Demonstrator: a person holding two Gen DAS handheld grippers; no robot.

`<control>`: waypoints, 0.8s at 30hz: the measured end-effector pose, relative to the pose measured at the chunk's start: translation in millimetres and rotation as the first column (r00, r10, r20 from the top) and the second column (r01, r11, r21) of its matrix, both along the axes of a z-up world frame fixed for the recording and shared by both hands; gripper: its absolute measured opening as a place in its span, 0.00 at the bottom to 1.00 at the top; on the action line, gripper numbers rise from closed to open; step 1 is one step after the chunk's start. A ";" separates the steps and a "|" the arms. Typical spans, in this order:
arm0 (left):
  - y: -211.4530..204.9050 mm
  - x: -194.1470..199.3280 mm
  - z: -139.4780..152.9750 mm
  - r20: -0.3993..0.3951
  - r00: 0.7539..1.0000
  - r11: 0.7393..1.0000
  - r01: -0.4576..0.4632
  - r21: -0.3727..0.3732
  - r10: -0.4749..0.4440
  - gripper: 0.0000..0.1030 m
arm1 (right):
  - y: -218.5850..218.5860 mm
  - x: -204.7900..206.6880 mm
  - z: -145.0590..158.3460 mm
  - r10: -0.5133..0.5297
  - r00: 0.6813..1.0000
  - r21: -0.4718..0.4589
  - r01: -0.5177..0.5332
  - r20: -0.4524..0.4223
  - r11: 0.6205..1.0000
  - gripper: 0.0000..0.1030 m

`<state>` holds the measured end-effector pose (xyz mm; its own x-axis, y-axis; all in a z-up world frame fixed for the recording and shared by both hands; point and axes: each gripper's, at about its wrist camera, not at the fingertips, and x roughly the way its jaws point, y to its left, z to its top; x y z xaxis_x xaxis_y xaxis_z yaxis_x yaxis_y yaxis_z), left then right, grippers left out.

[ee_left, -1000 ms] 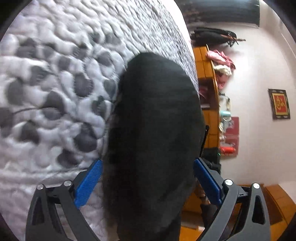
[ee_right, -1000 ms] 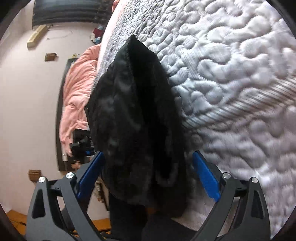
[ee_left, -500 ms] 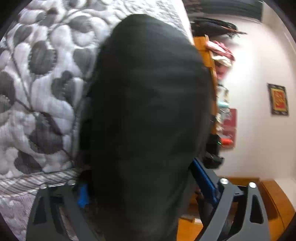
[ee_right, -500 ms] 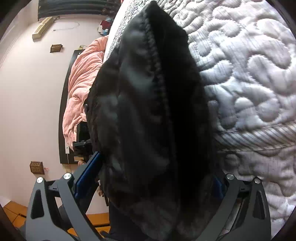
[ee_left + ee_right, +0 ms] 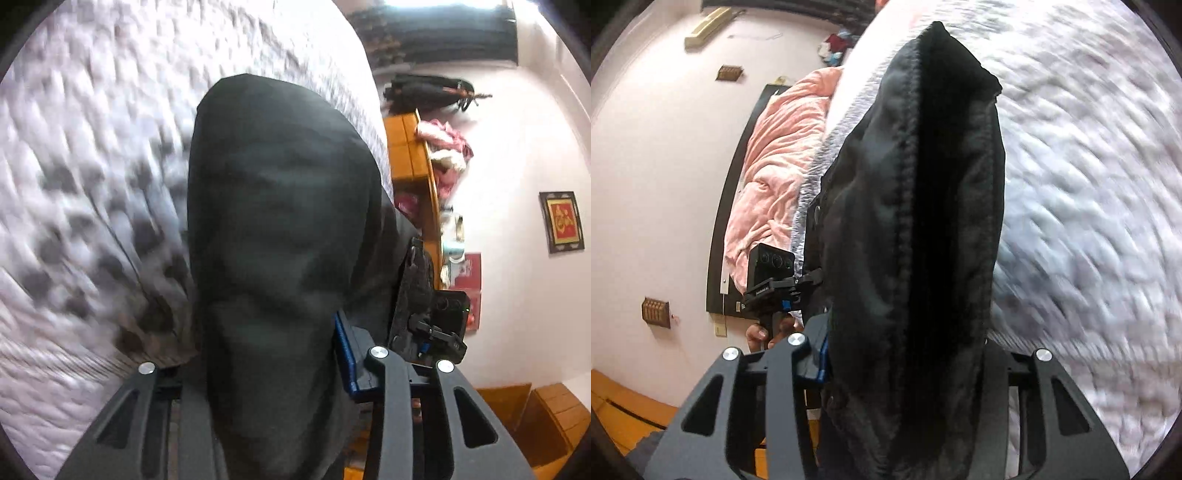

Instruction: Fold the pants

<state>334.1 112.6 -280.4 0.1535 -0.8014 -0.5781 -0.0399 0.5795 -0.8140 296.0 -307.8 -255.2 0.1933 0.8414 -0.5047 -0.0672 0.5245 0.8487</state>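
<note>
The left tool (image 5: 273, 373) is clamped on a bunched fold of the black fabric pants (image 5: 280, 229). The right tool (image 5: 905, 369) is likewise closed on a seamed edge of the same garment (image 5: 923, 221). The pants are held raised above the white-and-grey quilted bedspread (image 5: 92, 166), which is blurred. A pink blanket (image 5: 775, 147) is seen at the bed's far side.

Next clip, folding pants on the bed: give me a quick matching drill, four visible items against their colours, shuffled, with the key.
Items:
1. pants
2. quilt
3. blanket
4. framed picture

Colours:
A. pink
B. red and gold, dark frame
C. black
D. white and grey

Pairs: 1-C, 2-D, 3-A, 4-B
</note>
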 end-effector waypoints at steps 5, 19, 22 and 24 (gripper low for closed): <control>55.4 52.3 16.3 0.014 0.998 0.997 -0.066 0.038 0.065 0.37 | 51.6 72.3 13.2 0.051 0.999 -0.007 -0.051 0.005 0.999 0.42; 151.3 92.7 -59.6 -0.117 0.979 0.986 -0.169 0.008 0.169 0.48 | 125.0 155.6 -56.7 0.060 0.992 -0.042 -0.065 -0.115 0.997 0.58; 155.4 83.0 -60.2 -0.101 0.978 0.983 -0.182 -0.002 0.181 0.51 | 125.5 153.0 -46.8 0.040 0.993 -0.056 -0.046 -0.108 0.997 0.72; 161.0 79.2 -51.7 -0.067 0.980 0.982 -0.187 0.036 0.189 0.53 | 122.4 151.3 -35.9 0.037 0.995 -0.091 -0.045 -0.092 0.995 0.76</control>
<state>413.3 273.5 -332.1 0.2581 -0.7448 -0.6153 -0.2067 0.5795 -0.7883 447.3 -185.4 -291.2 0.1096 0.7962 -0.5951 -0.0158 0.6000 0.7998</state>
